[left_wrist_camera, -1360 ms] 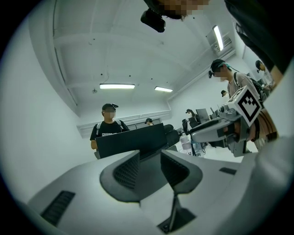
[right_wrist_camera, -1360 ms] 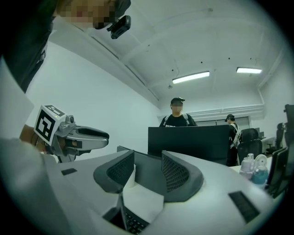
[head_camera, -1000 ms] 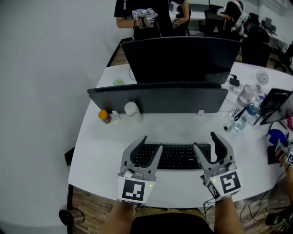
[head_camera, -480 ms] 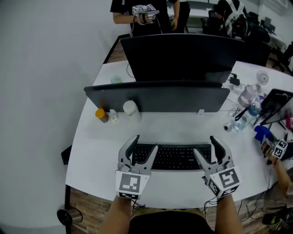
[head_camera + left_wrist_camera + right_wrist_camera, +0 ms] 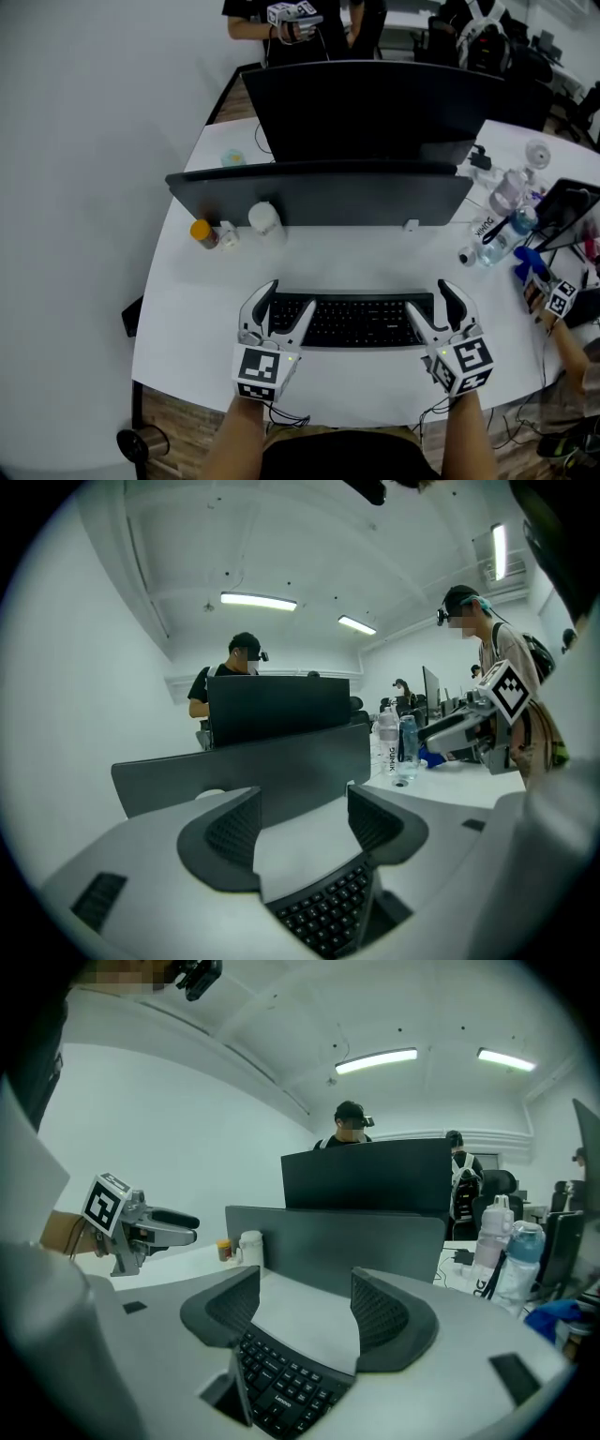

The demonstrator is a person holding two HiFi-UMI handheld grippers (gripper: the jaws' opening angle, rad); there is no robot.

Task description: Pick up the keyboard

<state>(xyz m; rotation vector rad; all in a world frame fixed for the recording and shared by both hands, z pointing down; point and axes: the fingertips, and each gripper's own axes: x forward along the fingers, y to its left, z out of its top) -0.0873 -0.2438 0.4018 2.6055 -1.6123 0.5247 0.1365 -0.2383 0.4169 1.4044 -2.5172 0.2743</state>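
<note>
A black keyboard (image 5: 354,321) lies flat on the white desk (image 5: 187,309), near its front edge. My left gripper (image 5: 284,298) is open over the keyboard's left end; its jaws have just been opening and the keys (image 5: 328,916) show low between them, untouched. At the right end my right gripper (image 5: 429,298) is also open, jaws just widened, with the keyboard (image 5: 281,1382) below and between its pads. Neither gripper's pads press on anything. In the gripper views, the left gripper (image 5: 302,827) and the right gripper (image 5: 305,1312) point almost level towards the monitors.
Two dark monitors (image 5: 319,192) (image 5: 375,108) stand behind the keyboard. An orange-capped vial (image 5: 202,232) and a white jar (image 5: 263,217) sit at the left, water bottles (image 5: 497,239) at the right. Another person's gripper (image 5: 553,295) reaches in from the right; a person (image 5: 291,14) stands beyond the desk.
Both grippers have sunk towards the keyboard's ends and drawn nearer the desk's front edge, jaws spread wider. Another person's gripper has come further in from the right.
</note>
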